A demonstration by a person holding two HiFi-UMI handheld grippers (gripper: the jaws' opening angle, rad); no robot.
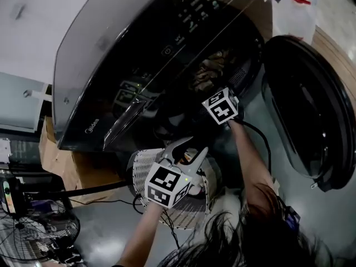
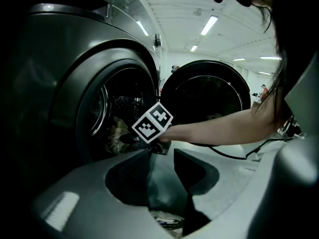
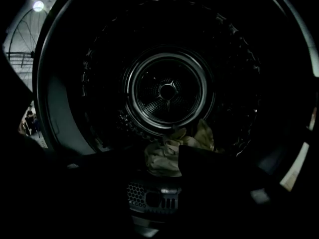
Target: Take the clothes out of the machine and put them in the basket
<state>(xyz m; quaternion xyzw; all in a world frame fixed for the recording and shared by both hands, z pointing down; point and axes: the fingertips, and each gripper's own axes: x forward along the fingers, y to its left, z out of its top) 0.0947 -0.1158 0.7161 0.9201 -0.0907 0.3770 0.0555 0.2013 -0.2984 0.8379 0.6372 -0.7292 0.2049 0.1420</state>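
Note:
The dark grey washing machine [image 1: 128,65] stands with its round door [image 1: 311,110] swung open to the right. Crumpled pale clothes [image 3: 167,153] lie at the bottom of the steel drum [image 3: 169,91]. My right gripper [image 3: 164,159] reaches into the drum mouth, jaws open, with the clothes just beyond its tips; its marker cube [image 1: 221,105] shows in the head view. My left gripper [image 1: 190,149] hangs open and empty over the white slatted basket [image 1: 186,207], below the drum mouth. Some cloth [image 2: 167,220] lies in the basket.
A wire fan [image 1: 33,235] stands on the floor at the lower left beside a cardboard box [image 1: 61,160]. A black cable [image 1: 261,141] runs along my right arm. The open door blocks the right side.

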